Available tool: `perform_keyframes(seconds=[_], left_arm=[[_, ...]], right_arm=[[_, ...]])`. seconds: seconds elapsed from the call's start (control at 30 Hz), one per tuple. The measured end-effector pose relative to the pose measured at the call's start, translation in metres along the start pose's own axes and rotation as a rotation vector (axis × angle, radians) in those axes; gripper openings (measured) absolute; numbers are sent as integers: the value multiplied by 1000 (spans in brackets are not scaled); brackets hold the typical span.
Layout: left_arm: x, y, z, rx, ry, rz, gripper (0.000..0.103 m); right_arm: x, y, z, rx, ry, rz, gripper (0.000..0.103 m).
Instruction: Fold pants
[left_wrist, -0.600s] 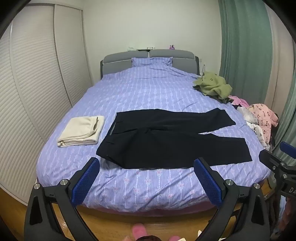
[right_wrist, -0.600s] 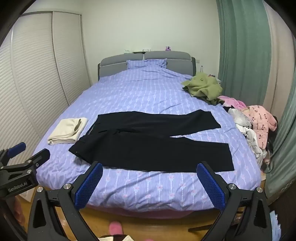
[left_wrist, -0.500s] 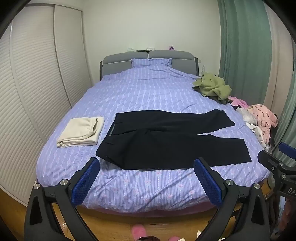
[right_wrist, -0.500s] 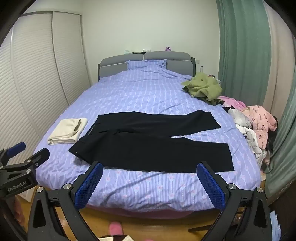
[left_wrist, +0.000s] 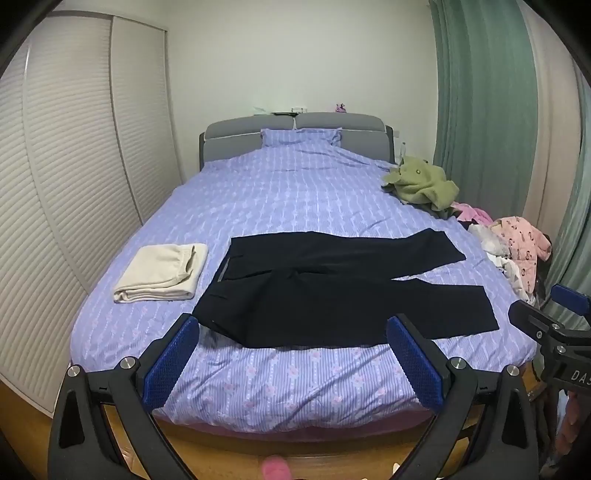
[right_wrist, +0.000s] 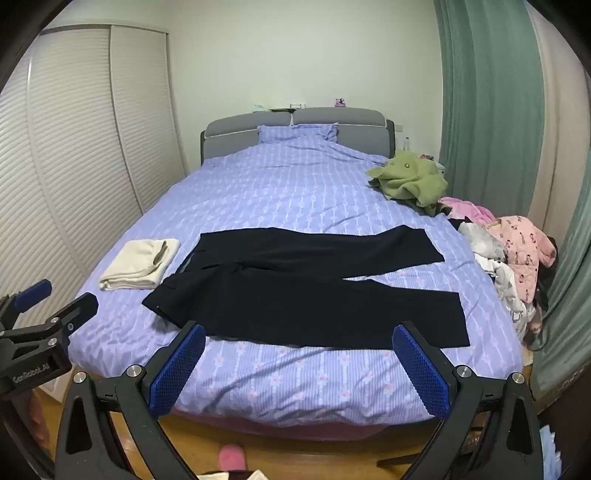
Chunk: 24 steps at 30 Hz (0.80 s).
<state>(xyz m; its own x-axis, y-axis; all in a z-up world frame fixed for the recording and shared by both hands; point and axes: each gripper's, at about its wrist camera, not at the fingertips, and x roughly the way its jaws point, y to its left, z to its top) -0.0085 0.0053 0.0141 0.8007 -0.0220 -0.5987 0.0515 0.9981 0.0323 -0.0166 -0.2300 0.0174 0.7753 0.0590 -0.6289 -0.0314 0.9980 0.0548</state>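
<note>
A pair of black pants (left_wrist: 332, 291) lay spread flat across the near half of a bed (left_wrist: 295, 195) covered in a lilac patterned sheet, the waistband toward the left and the two legs running off to the right — the farther leg angled slightly away from the nearer one, so a wedge of sheet showed between them past the knees. Just to the left of the waistband, not touching it, sat a folded cream garment (left_wrist: 162, 273). The left gripper (left_wrist: 291, 354) hung above the foot of the bed with its blue-padded fingers spread wide apart and nothing between them; the pants' near edge lay beyond the fingertips, clear of both pads. The right gripper (right_wrist: 299, 358) was in the same posture — jaws fully apart, empty, tilted down toward the mattress — and from its own camera the left tool showed at the left border, while the left camera caught the right tool at its right border. Along the right side of the bed lay a crumpled olive green jacket (right_wrist: 410, 181) near the pillow end, and nearer the foot a heap of pink and white clothes (right_wrist: 513, 254). A grey padded headboard (left_wrist: 291, 129) stood against the far wall, pale slatted wardrobe doors (left_wrist: 74, 166) ran down the left, and a green curtain (left_wrist: 484, 110) hung on the right. A pink slipper (right_wrist: 231, 456) rested on the wooden floor below the bed's foot.
</note>
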Motion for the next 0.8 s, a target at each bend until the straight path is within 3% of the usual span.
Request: perform_keyframes(seconds=[0.8], left_arm=[[-12, 3, 3, 5, -77, 28, 103]], right_arm=[[-6, 1, 0, -1, -27, 13, 103]])
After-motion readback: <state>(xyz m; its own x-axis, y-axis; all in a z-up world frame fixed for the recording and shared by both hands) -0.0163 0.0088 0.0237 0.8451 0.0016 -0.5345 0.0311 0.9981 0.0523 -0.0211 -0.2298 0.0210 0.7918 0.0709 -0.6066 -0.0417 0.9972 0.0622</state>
